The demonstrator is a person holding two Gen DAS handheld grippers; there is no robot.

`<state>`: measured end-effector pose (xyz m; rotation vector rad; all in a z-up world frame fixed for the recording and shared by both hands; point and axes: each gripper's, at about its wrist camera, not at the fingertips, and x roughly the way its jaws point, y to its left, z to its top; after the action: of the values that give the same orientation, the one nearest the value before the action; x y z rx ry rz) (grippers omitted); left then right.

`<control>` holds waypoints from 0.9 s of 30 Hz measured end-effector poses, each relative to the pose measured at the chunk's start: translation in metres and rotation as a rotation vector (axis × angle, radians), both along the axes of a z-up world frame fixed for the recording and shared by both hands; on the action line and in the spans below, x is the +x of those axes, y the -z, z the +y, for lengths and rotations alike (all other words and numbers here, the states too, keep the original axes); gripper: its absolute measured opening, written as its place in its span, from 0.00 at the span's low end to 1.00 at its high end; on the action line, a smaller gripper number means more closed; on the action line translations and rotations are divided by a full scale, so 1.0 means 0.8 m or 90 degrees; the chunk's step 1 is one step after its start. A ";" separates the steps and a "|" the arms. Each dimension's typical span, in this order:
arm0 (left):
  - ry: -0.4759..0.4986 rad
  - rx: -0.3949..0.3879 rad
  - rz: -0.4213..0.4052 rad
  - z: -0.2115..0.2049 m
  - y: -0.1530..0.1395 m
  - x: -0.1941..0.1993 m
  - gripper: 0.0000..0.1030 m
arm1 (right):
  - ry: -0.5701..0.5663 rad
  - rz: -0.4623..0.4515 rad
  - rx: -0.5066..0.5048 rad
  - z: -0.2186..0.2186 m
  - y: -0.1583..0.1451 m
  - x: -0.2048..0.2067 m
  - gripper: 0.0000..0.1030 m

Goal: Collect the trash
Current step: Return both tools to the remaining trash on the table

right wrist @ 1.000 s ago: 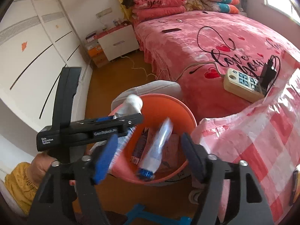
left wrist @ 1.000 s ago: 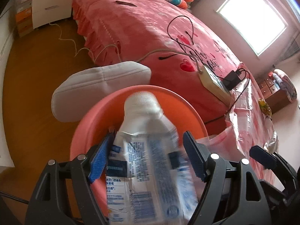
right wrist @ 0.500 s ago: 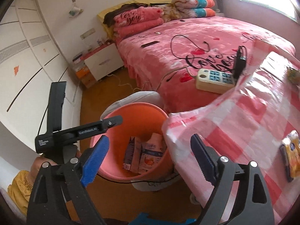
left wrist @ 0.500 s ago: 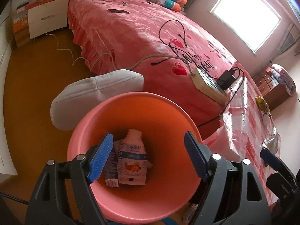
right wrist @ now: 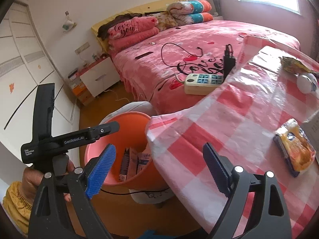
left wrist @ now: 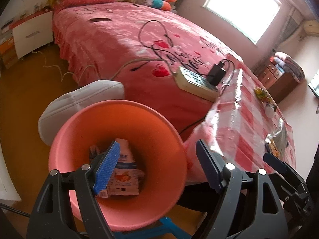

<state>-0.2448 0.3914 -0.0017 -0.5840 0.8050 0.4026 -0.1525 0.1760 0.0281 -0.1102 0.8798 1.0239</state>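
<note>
Your left hand-held gripper (left wrist: pixel 157 167) hangs spread and empty over the bin (left wrist: pixel 119 107), where flattened cartons (left wrist: pixel 123 171) already lie. Your right hand-held gripper (right wrist: pixel 159 165) is spread too, holding nothing. Still on the desk (right wrist: pixel 219 123): a snack pack (right wrist: pixel 295 147), a wrapper (right wrist: pixel 295 64) and a white ball (right wrist: pixel 306 82).

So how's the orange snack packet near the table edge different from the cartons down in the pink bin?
The orange snack packet lies flat on the checked tablecloth, uncollected; the cartons stand on end inside the pink bin. The packet is puffy, orange and dark blue; the cartons are squashed, white and pink with blue print. Both are food packaging.
</note>
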 end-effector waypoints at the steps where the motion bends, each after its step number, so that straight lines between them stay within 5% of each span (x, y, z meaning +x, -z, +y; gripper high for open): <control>1: 0.006 0.002 -0.001 -0.004 -0.002 0.002 0.77 | 0.003 0.000 0.003 -0.004 0.000 0.001 0.86; 27: 0.112 0.079 0.028 -0.111 -0.034 0.075 0.77 | 0.098 0.036 0.097 -0.117 -0.003 0.053 0.90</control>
<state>-0.1849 0.3027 0.0257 -0.3865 0.8603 0.3025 -0.1100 0.0824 0.0301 0.1134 0.8449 0.9498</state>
